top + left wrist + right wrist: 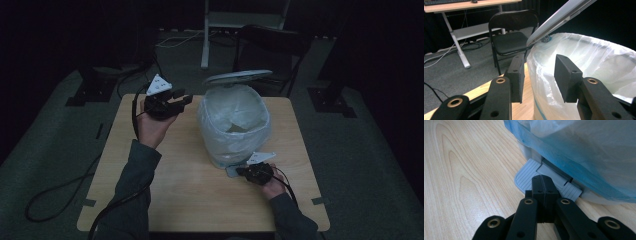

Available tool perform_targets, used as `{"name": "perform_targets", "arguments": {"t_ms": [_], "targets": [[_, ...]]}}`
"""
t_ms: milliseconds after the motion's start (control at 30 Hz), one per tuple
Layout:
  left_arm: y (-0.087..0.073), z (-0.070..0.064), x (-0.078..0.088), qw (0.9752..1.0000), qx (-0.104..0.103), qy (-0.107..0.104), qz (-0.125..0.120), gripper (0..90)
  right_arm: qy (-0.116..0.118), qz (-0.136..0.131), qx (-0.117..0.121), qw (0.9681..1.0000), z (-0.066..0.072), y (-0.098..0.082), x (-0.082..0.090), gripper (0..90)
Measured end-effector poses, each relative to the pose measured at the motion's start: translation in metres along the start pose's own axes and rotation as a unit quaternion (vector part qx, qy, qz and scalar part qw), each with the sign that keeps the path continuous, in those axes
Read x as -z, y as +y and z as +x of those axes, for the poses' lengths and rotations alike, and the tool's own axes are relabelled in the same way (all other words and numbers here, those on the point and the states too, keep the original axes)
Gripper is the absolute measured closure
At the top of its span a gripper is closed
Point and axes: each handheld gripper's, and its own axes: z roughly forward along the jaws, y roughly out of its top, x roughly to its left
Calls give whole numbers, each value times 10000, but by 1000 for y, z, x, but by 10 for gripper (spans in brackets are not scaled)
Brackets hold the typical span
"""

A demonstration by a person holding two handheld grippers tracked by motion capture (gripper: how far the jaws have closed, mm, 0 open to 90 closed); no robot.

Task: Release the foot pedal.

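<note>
So there's a pedal bin [234, 125] lined with a whitish plastic bag [220, 131], sitting toward the far right of the wooden table [150, 165], and its lid [238, 76] is tipped up at the far side.

From the high view you mostly get the layout: the left gripper [184, 96] is held up just left of the bin's rim, and the right gripper [242, 171] is down low at the bin's near side.

The right gripper view gives the detail you can't make out from above: the right gripper [543, 182] has its jaws pressed together, tips resting on the grey ribbed foot pedal [529, 175].

The left gripper view shows the left gripper [537, 76] with jaws apart and nothing clamped, the bag's edge between them. It also catches a black folding chair [510, 37] on the floor behind.
</note>
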Motion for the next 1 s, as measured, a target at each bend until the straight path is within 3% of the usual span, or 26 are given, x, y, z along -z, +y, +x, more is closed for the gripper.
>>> {"name": "perform_targets", "arguments": {"t_ms": [233, 433, 533, 667, 867, 1000], "targets": [[-5, 4, -1, 10000, 53, 6, 40, 607, -33, -58, 29, 10000, 1, 2, 4, 900], [-7, 7, 2, 9999, 95, 47, 35, 607, -140, -178, 37, 9997, -3, 2, 19, 899], [-8, 9, 4, 9999, 143, 83, -1, 598, -332, -101, 52, 9994, -7, 0, 27, 899], [-10, 13, 6, 9998, 186, 110, -11, 592, -582, -98, -132, 9982, -19, -7, 37, 899], [-17, 18, 10, 9995, 256, 172, 15, 578, -1153, -53, -489, 9921, -39, -17, 50, 892], [-25, 22, 13, 9993, 242, 250, 132, 570, -1447, 165, -321, 9888, -49, -17, 53, 863]]}}
